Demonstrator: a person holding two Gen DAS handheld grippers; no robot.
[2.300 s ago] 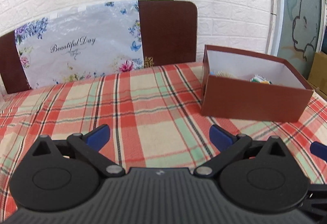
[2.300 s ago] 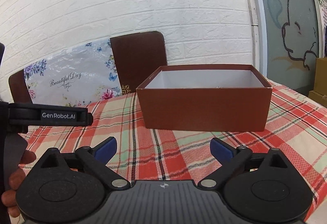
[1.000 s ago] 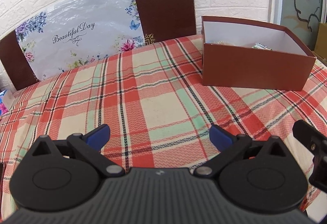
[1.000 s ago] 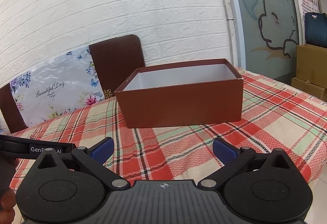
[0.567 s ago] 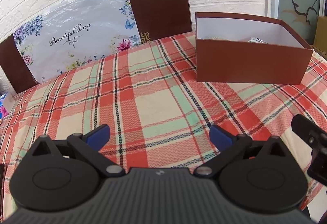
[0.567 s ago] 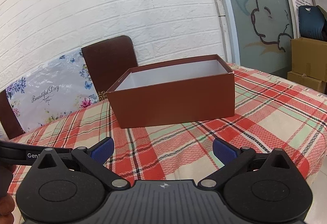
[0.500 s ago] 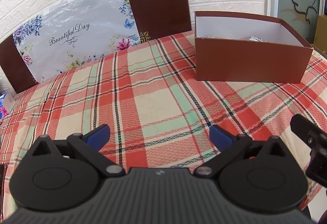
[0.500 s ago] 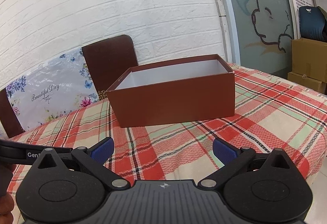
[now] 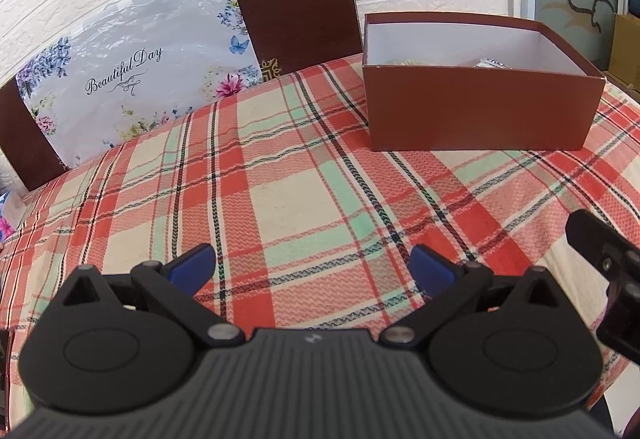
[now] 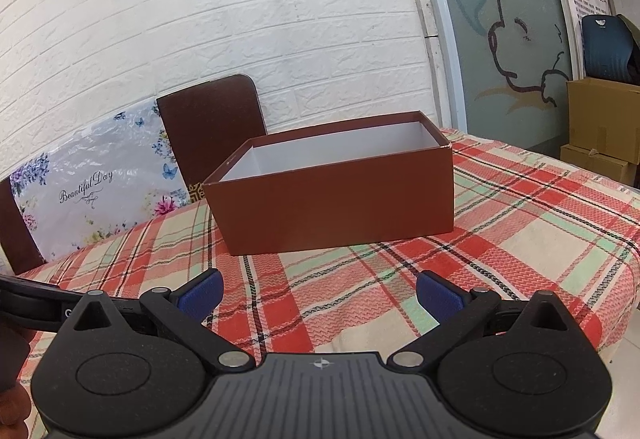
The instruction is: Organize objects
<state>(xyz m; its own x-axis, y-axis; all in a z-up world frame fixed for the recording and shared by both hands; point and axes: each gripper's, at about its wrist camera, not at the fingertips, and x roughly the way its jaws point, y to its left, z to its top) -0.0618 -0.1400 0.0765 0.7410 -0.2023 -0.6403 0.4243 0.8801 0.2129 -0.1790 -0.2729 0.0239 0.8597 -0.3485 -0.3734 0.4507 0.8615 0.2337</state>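
On the far left, a floral "Beautiful Day" sheet (image 9: pixel 132 75) leans against two brown chairs (image 9: pixel 292 3) behind the bench (image 9: pixel 280 199), whose plaid cloth lies bare across its whole middle. The left claw (image 9: pixel 312 265) hovers low over the near edge of that cloth, its blue fingertips (image 9: pixel 192 265) spread wide with nothing between them. Compared with two seconds ago it has drawn back and lifted a little: more of the cloth now shows in front of it, and the box sits further off.

To the right stands the brown box (image 9: pixel 480 119), open-topped with a white inside, near the bench's far right side. Over its rim a pale object and a small printed packet (image 9: pixel 492 63) just show; what else lies inside is hidden. The right claw (image 10: pixel 318 297) has pulled back too, so the box (image 10: pixel 332 211) looks smaller in its view and the bench's right edge has come into sight. Its fingers are likewise parted and empty.

With both claws backing away empty and no loose items visible on the cloth, the sorting looks finished or close to it, the objects apparently already in the box.
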